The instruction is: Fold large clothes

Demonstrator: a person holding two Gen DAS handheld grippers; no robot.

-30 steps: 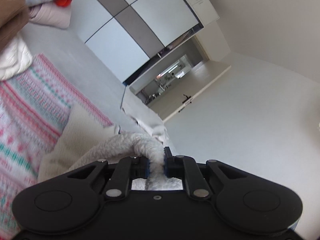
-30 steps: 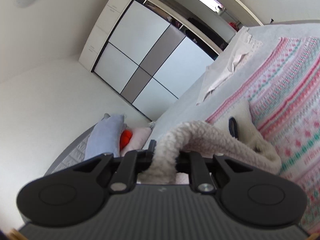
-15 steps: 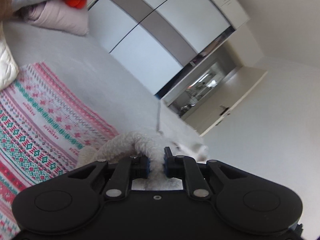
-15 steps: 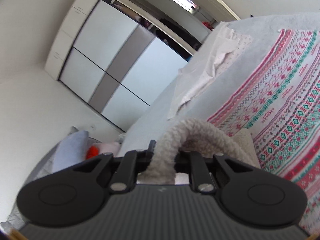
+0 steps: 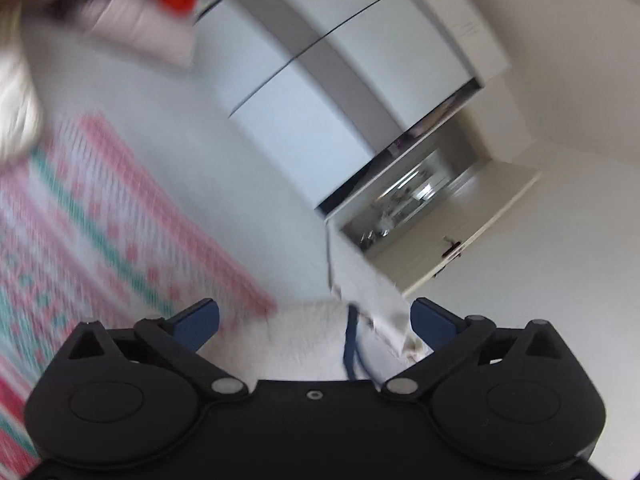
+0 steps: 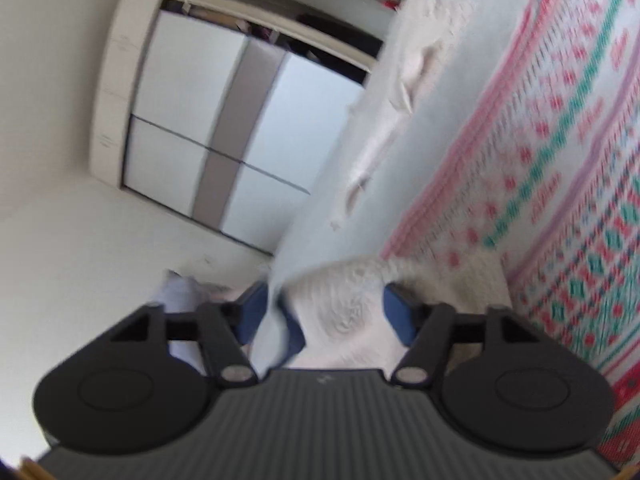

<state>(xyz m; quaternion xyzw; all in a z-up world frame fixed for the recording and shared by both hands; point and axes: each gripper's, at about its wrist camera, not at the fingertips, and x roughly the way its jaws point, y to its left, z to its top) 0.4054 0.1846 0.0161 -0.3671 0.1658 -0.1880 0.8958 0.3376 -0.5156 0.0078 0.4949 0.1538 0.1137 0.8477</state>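
The left tool (image 5: 314, 322) has just spread wide, its pads clear of the cream fleece garment (image 5: 308, 340) lying low in the frame on the bed (image 5: 168, 152). The right tool (image 6: 324, 312) has just been opening too, with the fleece between its pads.

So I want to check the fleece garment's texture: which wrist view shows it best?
The right wrist view: the fleece garment fills the gap between the open right gripper with its pile visible, though blurred. The left wrist view shows only a pale flat patch of it with a dark cord, between the open left gripper.
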